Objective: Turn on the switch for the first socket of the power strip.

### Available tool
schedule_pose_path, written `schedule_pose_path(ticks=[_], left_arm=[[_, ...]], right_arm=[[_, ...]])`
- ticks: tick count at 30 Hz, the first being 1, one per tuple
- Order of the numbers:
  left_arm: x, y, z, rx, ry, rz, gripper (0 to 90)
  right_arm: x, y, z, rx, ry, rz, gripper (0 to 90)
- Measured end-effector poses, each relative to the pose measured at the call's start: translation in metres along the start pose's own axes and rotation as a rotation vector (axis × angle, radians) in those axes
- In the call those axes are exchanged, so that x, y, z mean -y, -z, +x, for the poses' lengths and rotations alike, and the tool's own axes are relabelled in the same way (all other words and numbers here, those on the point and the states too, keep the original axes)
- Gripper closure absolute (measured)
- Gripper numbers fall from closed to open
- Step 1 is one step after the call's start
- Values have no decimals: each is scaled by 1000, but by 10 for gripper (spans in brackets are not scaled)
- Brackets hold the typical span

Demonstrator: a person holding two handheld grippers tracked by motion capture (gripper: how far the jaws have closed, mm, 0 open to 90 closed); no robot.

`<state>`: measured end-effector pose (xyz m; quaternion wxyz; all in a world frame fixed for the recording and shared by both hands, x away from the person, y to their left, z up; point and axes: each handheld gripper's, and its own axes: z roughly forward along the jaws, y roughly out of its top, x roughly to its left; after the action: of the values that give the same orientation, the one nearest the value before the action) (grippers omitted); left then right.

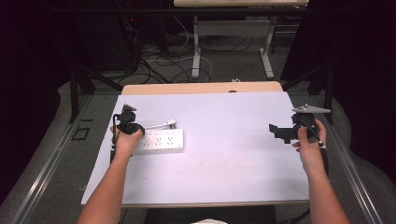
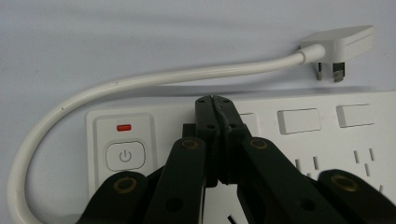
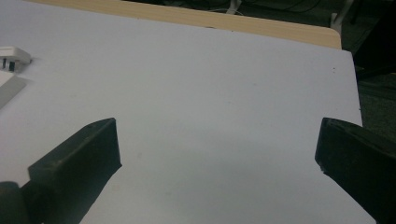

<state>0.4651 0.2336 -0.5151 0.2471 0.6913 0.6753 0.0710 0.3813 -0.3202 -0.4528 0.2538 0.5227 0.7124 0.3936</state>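
A white power strip [image 1: 161, 141] lies flat on the left part of the white table [image 1: 219, 172], its short white cable [image 2: 140, 81] looping round to a white plug [image 2: 343, 42] lying just behind it. My left gripper [image 2: 213, 100] is shut with nothing between its jaws, and its tips hover over the strip [image 2: 303, 140] just right of the power button [image 2: 125, 155] and its red light [image 2: 123, 127]. I cannot tell whether the tips touch the strip. In the high view this left gripper [image 1: 128, 125] points down at the strip's left end. My right gripper [image 1: 280, 132] stands open and empty above the table's right side.
The right gripper view looks across bare white table [image 3: 210, 84] toward the plug [image 3: 14, 56] at its far left and the wooden back edge [image 3: 187, 16]. Beyond the table are a desk frame [image 1: 196, 51] and floor cables [image 1: 159, 60].
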Motion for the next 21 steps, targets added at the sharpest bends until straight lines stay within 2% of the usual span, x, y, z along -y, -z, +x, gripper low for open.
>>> schedule_pose_path(ticks=[10, 14, 15, 16, 17, 21], left_arm=[[1, 0, 0, 1, -9, -10, 900], [5, -1, 1, 2, -20, -46, 900], [6, 0, 1, 7, -29, -41, 900], [7, -1, 1, 8, -27, -61, 900], [7, 0, 2, 15, -30, -54, 900], [11, 0, 2, 17, -31, -94, 900]], right_arm=[[0, 0, 1, 5, -2, 4, 0], [0, 0, 0, 3, -6, 0, 0], [0, 1, 0, 8, -5, 4, 0], [0, 0, 0, 8, -6, 2, 0], [1, 0, 0, 12, -7, -3, 0], [1, 0, 0, 13, -8, -2, 0]])
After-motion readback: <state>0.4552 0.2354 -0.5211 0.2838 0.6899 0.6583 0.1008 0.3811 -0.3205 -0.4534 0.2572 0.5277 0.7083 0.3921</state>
